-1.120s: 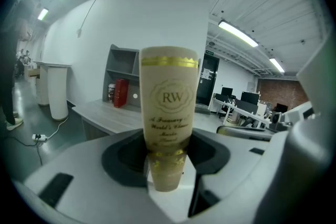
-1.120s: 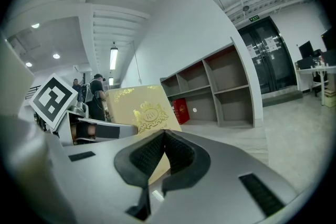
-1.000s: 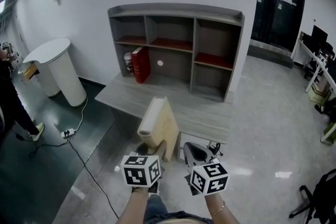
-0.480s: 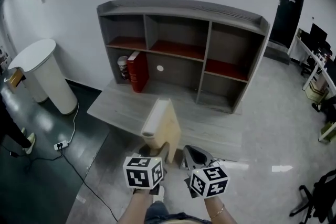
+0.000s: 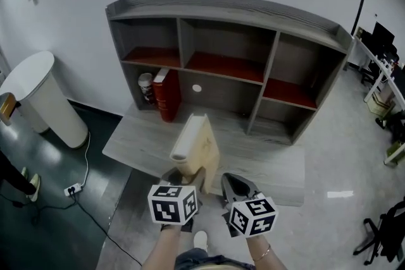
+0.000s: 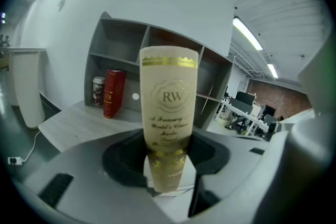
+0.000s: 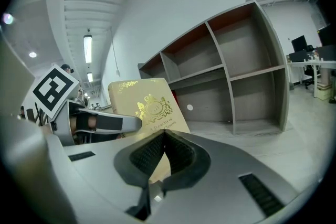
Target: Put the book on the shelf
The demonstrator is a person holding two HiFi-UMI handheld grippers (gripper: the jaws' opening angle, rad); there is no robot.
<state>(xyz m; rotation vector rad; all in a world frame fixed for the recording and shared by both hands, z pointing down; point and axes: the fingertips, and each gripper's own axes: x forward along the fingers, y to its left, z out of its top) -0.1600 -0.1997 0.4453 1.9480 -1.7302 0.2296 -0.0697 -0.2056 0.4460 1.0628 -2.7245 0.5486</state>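
Cream book [image 6: 169, 97] clamped upright in left hand-held gripper [image 6: 168, 165].

We see a grey table [image 5: 142, 139] against the wall, with a grey shelf [image 5: 221, 4] standing on it. In the shelf's lower left compartment a red book [image 5: 167, 95] stands upright just beside a jar [image 5: 146, 86]. On the floor [image 5: 329, 155] to the left stand a white round stand [image 5: 38, 95] and a power strip [image 5: 71, 188].
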